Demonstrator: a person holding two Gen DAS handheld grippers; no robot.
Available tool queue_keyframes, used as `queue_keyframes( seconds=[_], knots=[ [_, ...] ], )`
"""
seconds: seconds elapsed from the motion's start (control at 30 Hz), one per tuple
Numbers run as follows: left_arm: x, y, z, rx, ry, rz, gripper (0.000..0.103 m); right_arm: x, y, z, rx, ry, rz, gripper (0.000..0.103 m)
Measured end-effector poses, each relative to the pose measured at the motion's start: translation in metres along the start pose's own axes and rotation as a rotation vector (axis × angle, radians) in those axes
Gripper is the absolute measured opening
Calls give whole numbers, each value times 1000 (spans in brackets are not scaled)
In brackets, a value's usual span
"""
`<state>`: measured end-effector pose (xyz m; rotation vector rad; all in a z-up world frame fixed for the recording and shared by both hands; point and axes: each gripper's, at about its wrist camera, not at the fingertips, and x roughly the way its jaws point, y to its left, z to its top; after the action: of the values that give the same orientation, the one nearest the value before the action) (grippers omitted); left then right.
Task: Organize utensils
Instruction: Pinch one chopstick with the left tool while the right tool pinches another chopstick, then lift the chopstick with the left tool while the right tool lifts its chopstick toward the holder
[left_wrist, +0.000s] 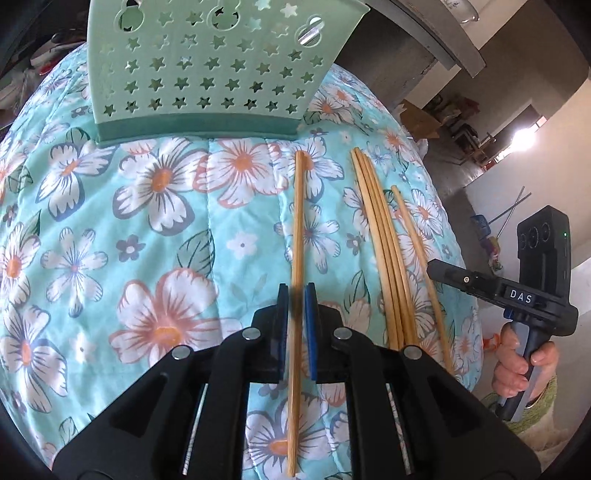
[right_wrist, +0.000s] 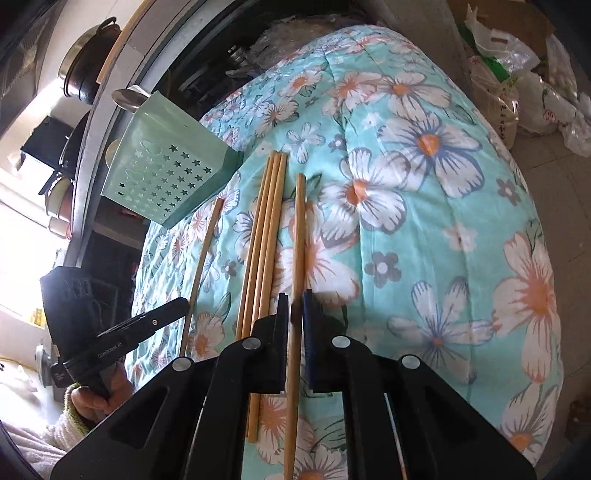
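Observation:
Several bamboo chopsticks lie on a flowered quilt. In the left wrist view my left gripper (left_wrist: 295, 295) straddles a lone chopstick (left_wrist: 297, 221); its jaws stand slightly apart on either side of it. A bundle of three chopsticks (left_wrist: 380, 240) and one more chopstick (left_wrist: 417, 243) lie to its right. In the right wrist view my right gripper (right_wrist: 295, 301) straddles the rightmost chopstick (right_wrist: 300, 229) the same way, with the bundle (right_wrist: 267, 221) to its left. A mint-green utensil holder (left_wrist: 214, 62) with star holes stands at the far end; it also shows in the right wrist view (right_wrist: 166, 173).
The quilt (left_wrist: 110, 221) covers a rounded surface that drops off on all sides. The other hand-held gripper (left_wrist: 517, 291) shows at the right edge, and at the left edge in the right wrist view (right_wrist: 110, 332). Pots, bags and clutter surround the surface.

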<state>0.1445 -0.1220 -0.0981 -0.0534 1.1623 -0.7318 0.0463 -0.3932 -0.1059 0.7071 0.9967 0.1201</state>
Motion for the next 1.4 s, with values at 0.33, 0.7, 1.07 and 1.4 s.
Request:
queue_keyframes(
  seconds=[0.33, 0.7, 1.07, 1.4],
  knots=[
    [19, -17, 56, 129, 12, 75, 26, 18, 18, 42, -99, -9, -107, 25],
    [56, -18, 84, 213, 57, 166, 26, 41, 20, 65, -104, 21, -141, 19],
    [64, -26, 87, 259, 52, 213, 11, 53, 18, 73, -99, 28, -161, 9],
    [32, -15, 74, 217, 16, 161, 6, 20, 28, 69, -106, -32, -131, 7]
  ],
)
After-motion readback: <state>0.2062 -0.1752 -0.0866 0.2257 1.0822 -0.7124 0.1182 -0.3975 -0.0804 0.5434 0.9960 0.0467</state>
